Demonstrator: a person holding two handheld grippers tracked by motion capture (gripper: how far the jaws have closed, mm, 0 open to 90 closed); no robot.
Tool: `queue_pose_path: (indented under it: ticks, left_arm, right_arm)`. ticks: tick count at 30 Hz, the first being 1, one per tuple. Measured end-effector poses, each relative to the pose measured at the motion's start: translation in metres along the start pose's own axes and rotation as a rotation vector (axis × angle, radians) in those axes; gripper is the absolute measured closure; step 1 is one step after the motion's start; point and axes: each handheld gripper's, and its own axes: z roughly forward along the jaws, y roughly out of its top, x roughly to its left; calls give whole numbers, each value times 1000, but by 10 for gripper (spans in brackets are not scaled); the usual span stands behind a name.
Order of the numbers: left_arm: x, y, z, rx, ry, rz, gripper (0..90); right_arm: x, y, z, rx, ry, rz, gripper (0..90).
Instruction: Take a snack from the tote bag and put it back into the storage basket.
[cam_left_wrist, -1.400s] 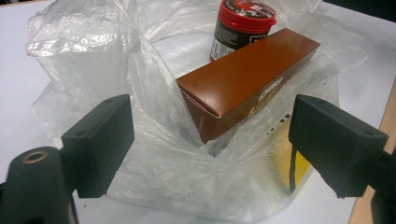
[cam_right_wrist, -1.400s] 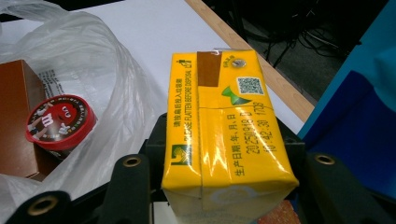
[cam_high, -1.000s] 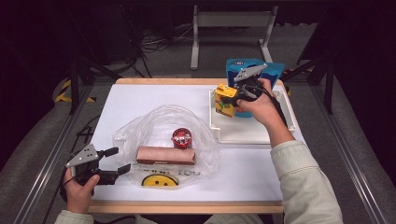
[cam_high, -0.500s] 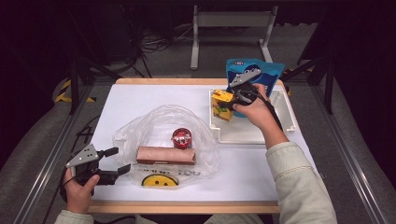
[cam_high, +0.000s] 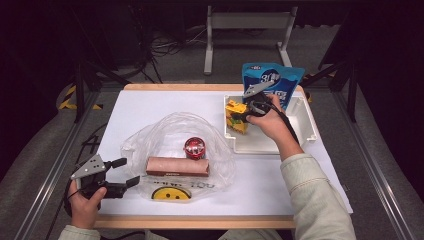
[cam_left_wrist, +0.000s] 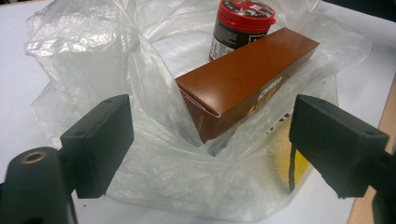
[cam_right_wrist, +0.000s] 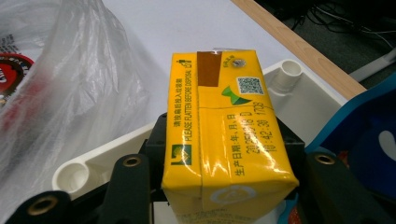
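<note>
High view: your right tool (cam_high: 243, 111) clamps the one yellow carton (cam_high: 235, 116) low over the white tray (cam_high: 305, 125); one blue pouch (cam_high: 272, 82) stands behind. Whether you're packing or unpacking can't be told.

Left gripper view: your left tool (cam_left_wrist: 210, 144) gapes, unloaded, at the clear bag (cam_left_wrist: 84, 51). Inside: one brown box (cam_left_wrist: 243, 79), one red-lidded jar (cam_left_wrist: 243, 18).

Right gripper view: carton (cam_right_wrist: 224, 126) pinched between both jaws, tray (cam_right_wrist: 88, 172) below.

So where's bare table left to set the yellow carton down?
Bare: the white table behind the plastic bag, and the front right corner beside the sleeve. Crowded: the white tray, with the yellow carton, right tongs and blue pouch.
</note>
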Motion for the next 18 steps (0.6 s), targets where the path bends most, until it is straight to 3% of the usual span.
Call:
queue_pose_path:
  ticks: [18]
  left_arm:
    - [0, 0, 0, 2, -2, -6, 145]
  right_arm:
    - [-2, -12, 15, 6, -24, 8, 534]
